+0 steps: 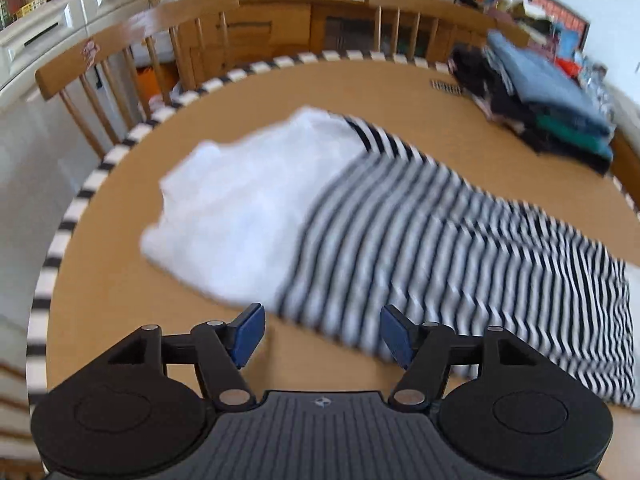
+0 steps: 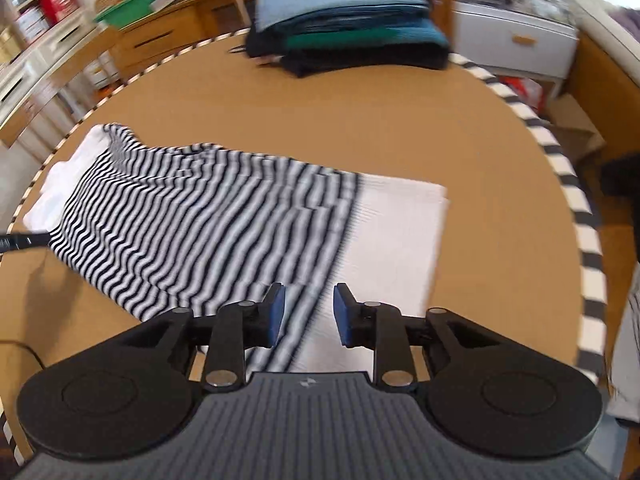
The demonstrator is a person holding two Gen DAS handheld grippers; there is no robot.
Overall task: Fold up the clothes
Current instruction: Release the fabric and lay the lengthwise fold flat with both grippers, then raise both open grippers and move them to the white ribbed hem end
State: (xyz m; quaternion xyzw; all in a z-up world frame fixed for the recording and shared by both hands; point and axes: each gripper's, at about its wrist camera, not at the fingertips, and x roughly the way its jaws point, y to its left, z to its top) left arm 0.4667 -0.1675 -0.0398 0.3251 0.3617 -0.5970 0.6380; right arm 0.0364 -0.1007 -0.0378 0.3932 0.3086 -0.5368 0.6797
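A garment in black-and-white stripes (image 1: pixel 400 220) with plain white ends (image 1: pixel 240 208) lies flat on the round brown table (image 1: pixel 120 280). My left gripper (image 1: pixel 322 334) hovers at the garment's near edge, jaws wide apart and nothing between them. In the right wrist view the striped garment (image 2: pixel 180 220) stretches left and its white part (image 2: pixel 400 232) lies to the right. My right gripper (image 2: pixel 309 314) hangs over the line where stripes meet white. Its pads (image 2: pixel 276 312) stand apart and do not press the cloth.
A stack of folded clothes (image 1: pixel 540 100), blue on top over green and dark, sits at the far table edge (image 2: pixel 344 20). The table rim is banded black and white (image 2: pixel 588 240). Wooden chairs (image 1: pixel 120 64) and a cluttered sideboard (image 1: pixel 280 20) stand beyond the table.
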